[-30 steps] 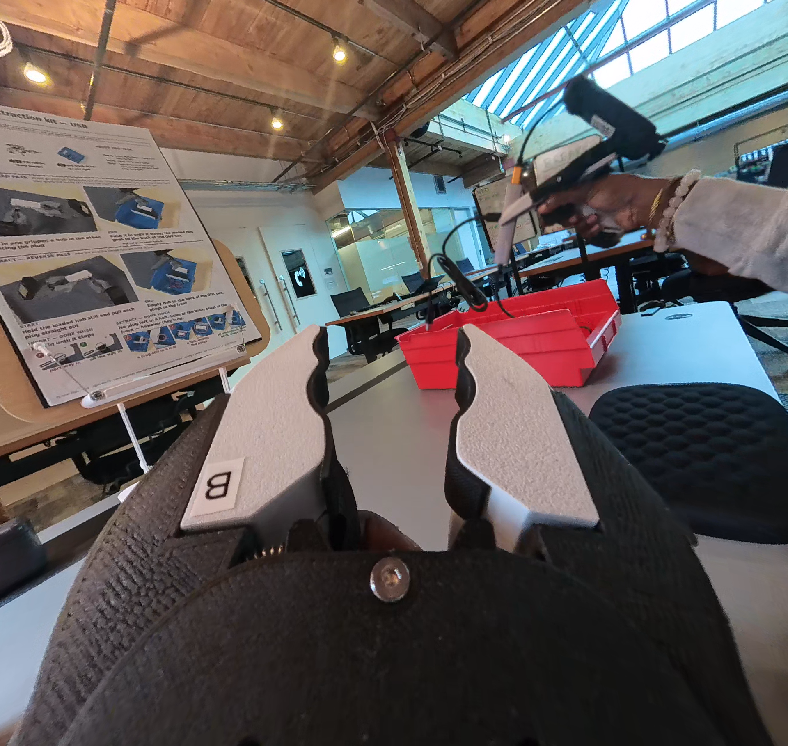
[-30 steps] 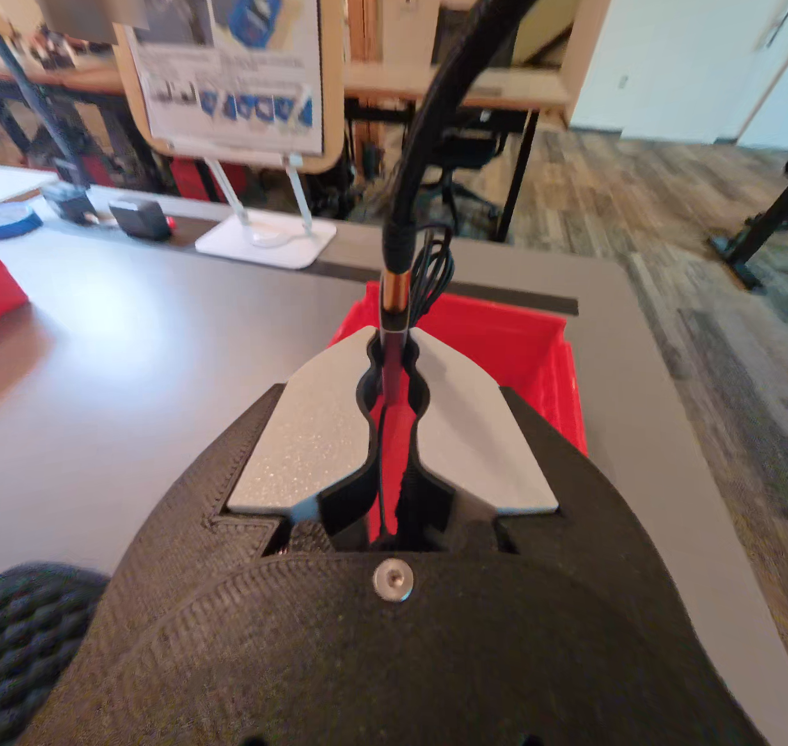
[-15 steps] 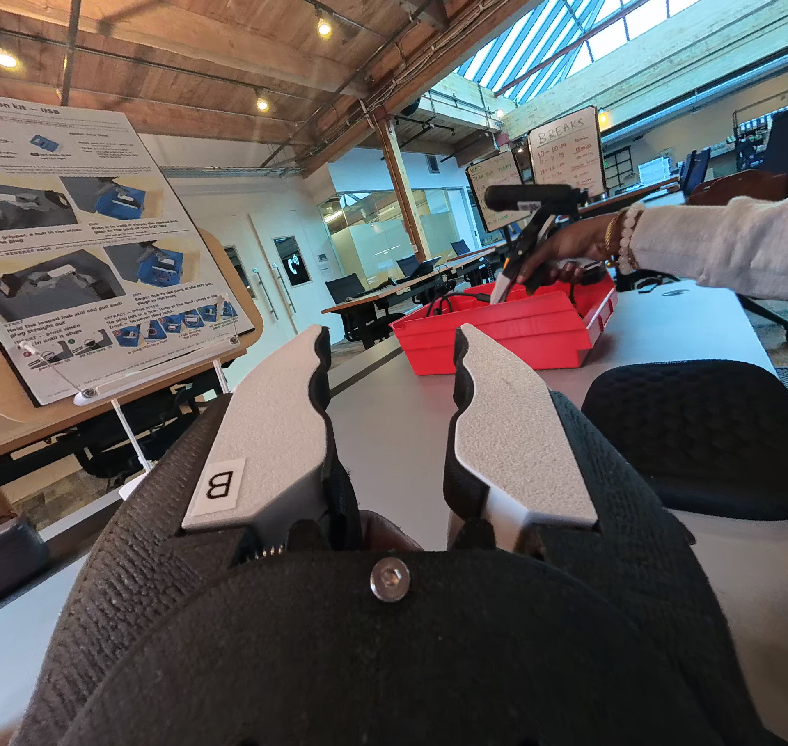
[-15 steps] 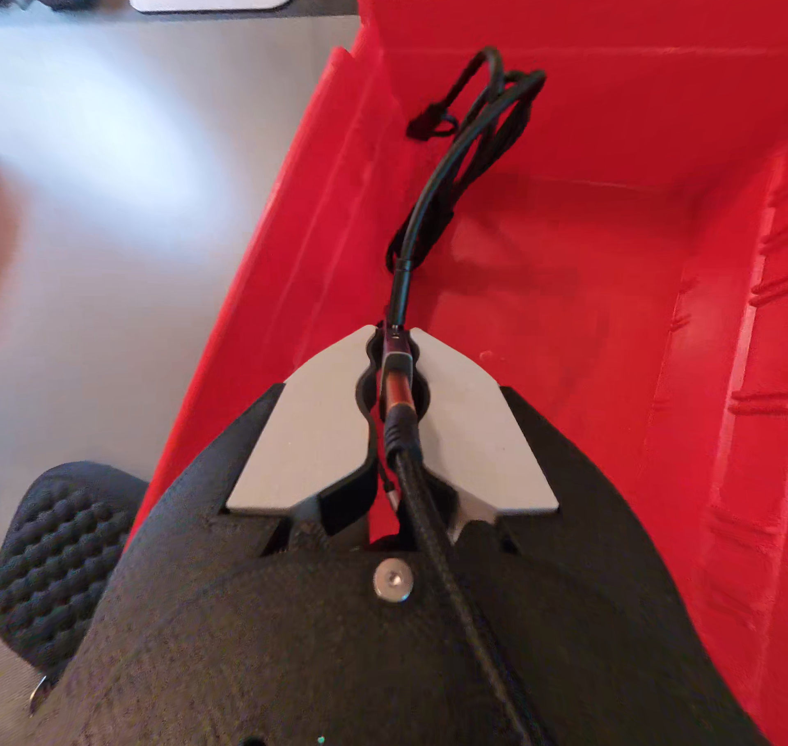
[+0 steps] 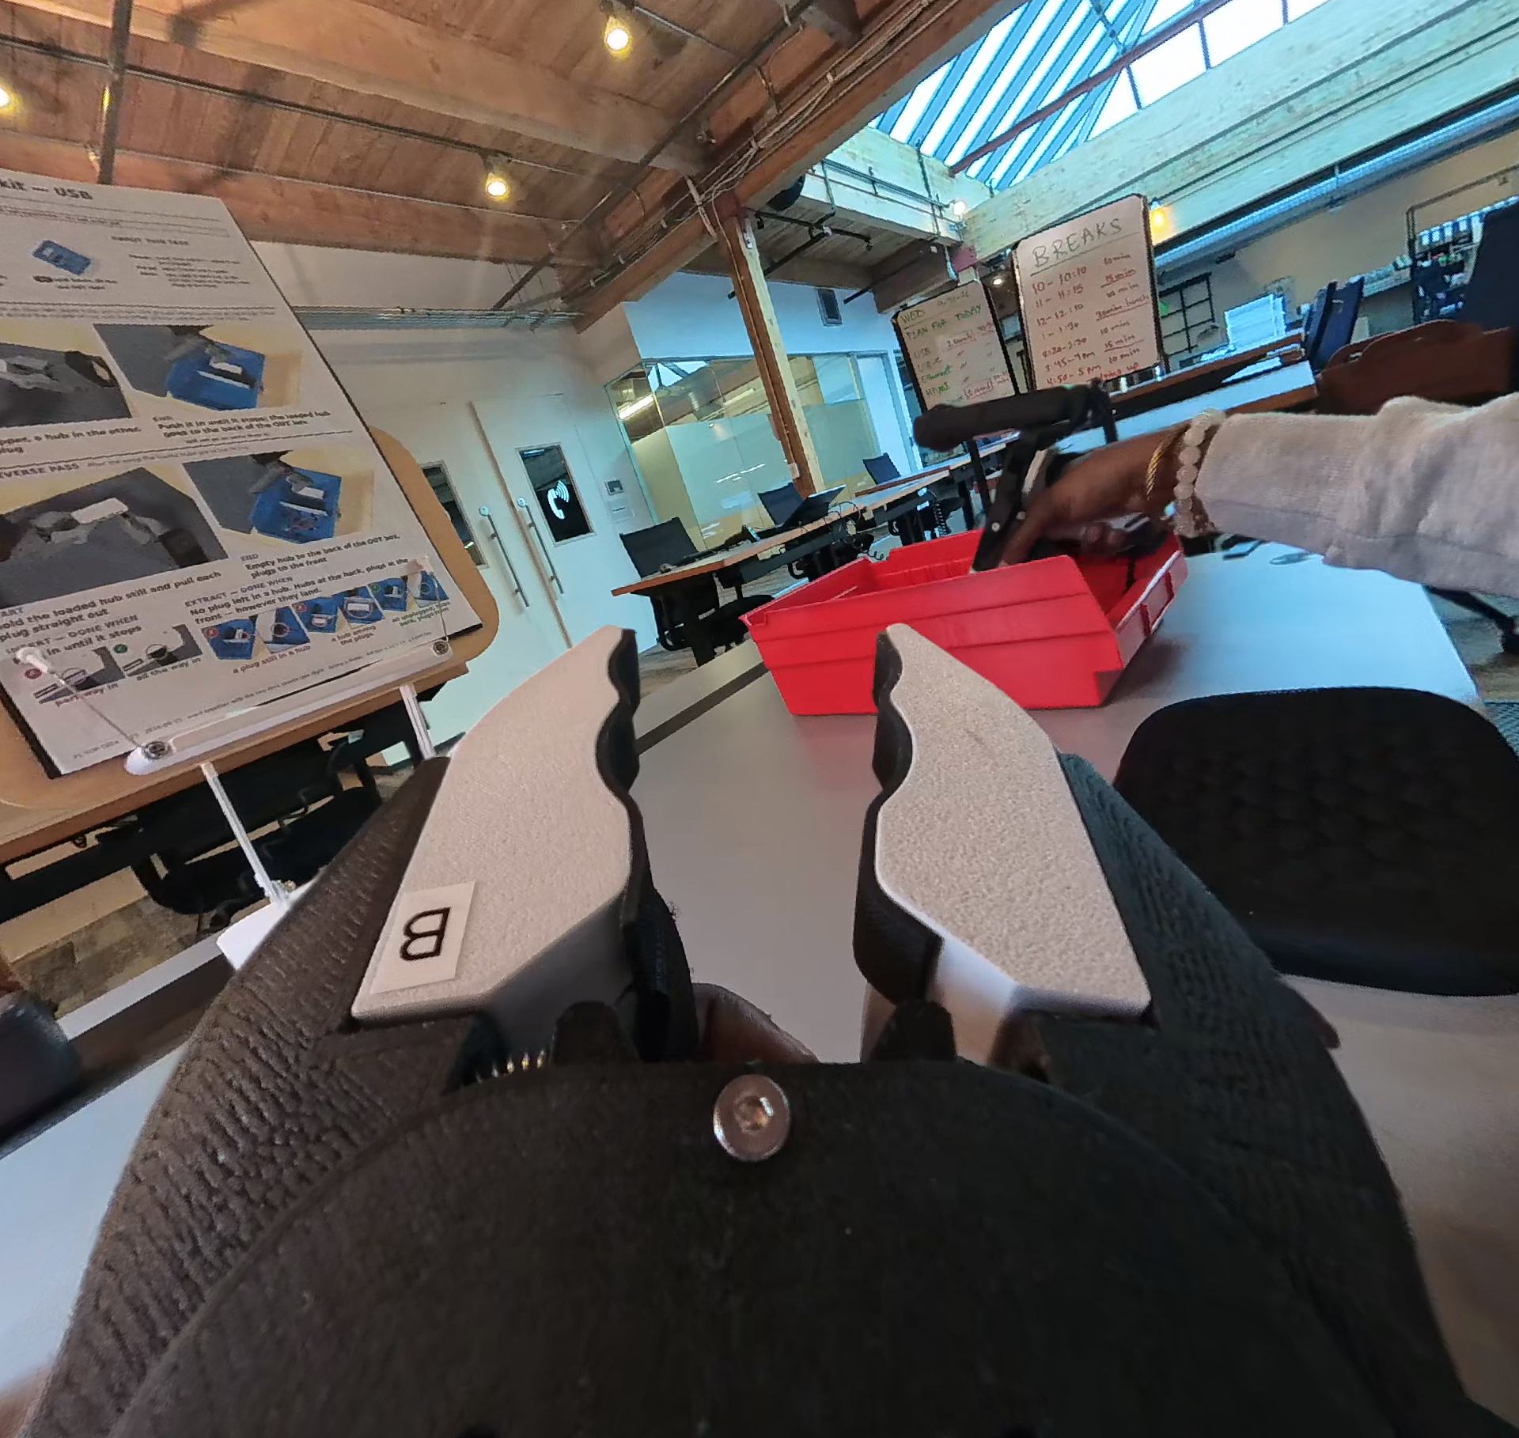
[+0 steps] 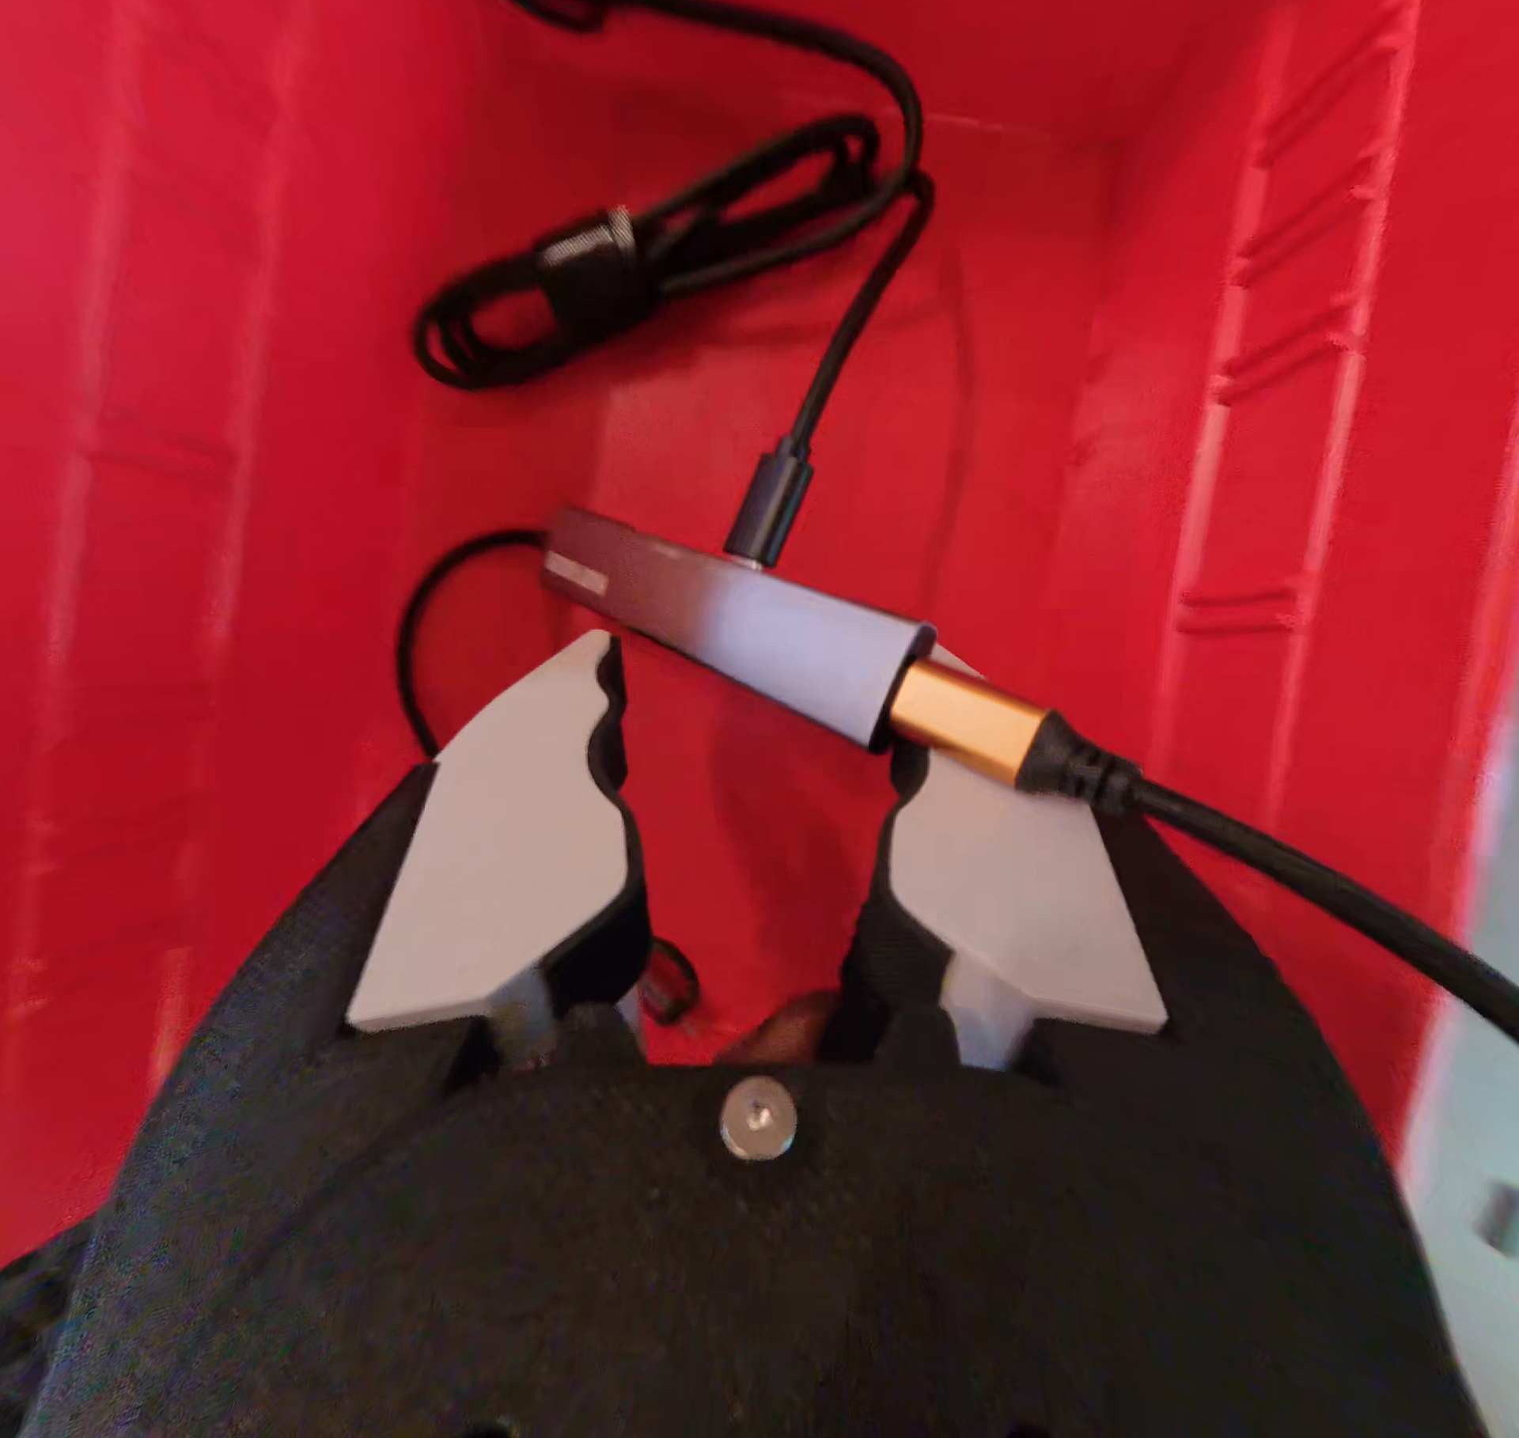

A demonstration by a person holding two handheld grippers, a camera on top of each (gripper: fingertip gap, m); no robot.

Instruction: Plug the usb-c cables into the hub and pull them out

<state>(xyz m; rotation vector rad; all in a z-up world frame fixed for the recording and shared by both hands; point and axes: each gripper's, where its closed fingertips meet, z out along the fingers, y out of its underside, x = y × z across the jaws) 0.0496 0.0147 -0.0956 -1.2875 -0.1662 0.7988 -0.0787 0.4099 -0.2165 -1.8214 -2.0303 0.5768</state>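
Note:
In the right wrist view my right gripper (image 6: 768, 688) is open inside the red bin (image 6: 247, 494) and holds nothing. A grey hub (image 6: 740, 626) lies across its fingertips, its right end over the right finger. A gold-collared plug (image 6: 962, 720) sits in that end, and its thick black cable (image 6: 1315, 873) runs off to the right. A black plug (image 6: 773, 511) is in the hub's far side. A coiled black cable (image 6: 575, 273) lies farther back. My left gripper (image 5: 754, 651) is open and empty above the grey table (image 5: 756, 823).
In the left wrist view the red bin (image 5: 945, 634) stands ahead, with a person's hand (image 5: 1085, 486) holding the right gripper (image 5: 1007, 511) down in it. An instruction board (image 5: 205, 478) stands at left. A black textured pad (image 5: 1332, 831) lies at right. Spacing between my two grippers at the tips: around 45 cm.
My right gripper went down into the red bin and opened, letting go of the gold-collared plug it held. The hub now lies at its fingertips. The left gripper barely moved.

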